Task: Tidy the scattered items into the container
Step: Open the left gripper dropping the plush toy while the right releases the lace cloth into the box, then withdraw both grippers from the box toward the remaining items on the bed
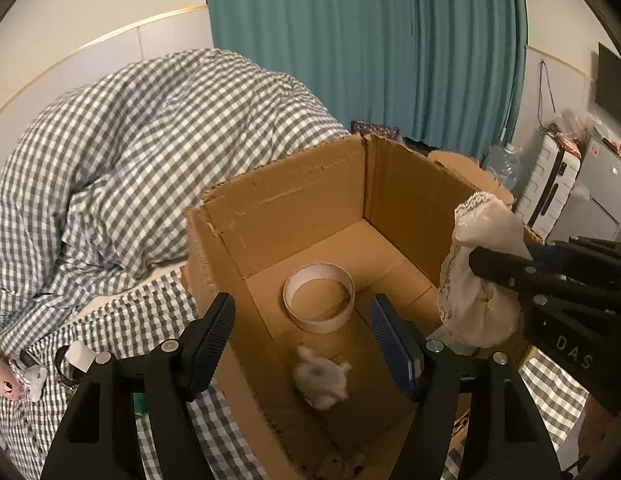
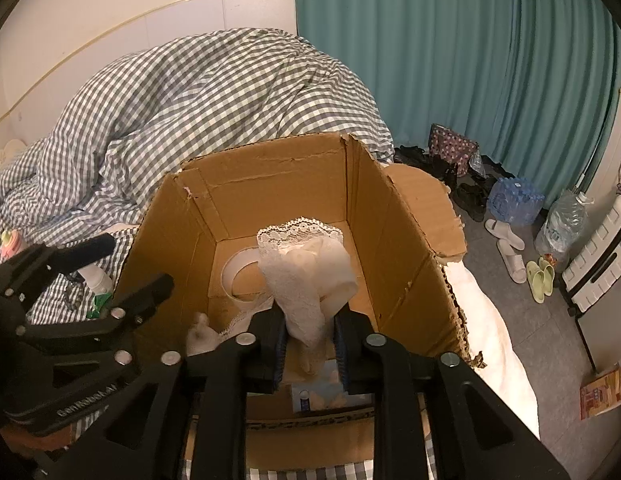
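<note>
Left gripper (image 1: 302,344): its 2 fingers (image 1: 212,340) stand wide apart over the near side of the cardboard box (image 1: 294,200), gripping nothing. Below them a small white fluffy item (image 1: 322,380) lies on the box floor. Right gripper (image 2: 310,340): fingers narrow, pinching a lace-trimmed cloth bundle (image 2: 306,276) held above the box interior. Farther in, a tape ring (image 1: 318,298) sits flat on the floor of the box. The box rests on a bed; behind it a checked duvet (image 1: 130,140), then a teal curtain (image 1: 370,48).
</note>
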`<state>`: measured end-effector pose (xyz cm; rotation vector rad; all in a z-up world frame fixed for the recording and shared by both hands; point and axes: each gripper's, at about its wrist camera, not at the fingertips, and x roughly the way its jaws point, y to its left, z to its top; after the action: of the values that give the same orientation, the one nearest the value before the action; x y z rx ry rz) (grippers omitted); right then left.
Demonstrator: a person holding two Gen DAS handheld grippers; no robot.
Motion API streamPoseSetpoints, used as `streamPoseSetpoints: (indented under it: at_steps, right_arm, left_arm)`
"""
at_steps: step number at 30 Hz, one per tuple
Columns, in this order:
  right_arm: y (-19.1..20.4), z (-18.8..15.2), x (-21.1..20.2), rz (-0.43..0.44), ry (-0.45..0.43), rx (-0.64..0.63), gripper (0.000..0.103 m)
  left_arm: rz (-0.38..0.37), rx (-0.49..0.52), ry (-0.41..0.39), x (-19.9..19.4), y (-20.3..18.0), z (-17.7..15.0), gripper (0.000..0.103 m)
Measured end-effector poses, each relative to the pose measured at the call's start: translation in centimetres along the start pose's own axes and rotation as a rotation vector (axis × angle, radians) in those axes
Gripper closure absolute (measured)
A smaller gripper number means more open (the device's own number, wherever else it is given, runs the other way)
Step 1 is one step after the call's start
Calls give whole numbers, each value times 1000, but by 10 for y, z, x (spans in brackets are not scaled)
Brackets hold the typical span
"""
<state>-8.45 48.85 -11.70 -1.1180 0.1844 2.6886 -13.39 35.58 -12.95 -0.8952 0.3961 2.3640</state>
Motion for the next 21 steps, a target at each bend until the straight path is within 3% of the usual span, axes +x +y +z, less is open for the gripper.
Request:
streamPoseSetpoints:
  at_steps: [5, 10, 16, 21]
  right_arm:
    - [4, 1, -10, 1, -26, -2, 50]
    - [12, 4, -29, -15, -68, -8, 37]
    - [24, 8, -53, -16, -108, -18, 36]
    - [37, 10, -72, -12, -139, -36, 26]
  left_arm:
    - [16, -18, -19, -13, 10, 1, 28]
    - [33, -37, -41, -30, 20, 2, 25]
    - [50, -58, -71, -54, 35, 1, 22]
    - [65, -76, -95, -76, 45, -2, 21]
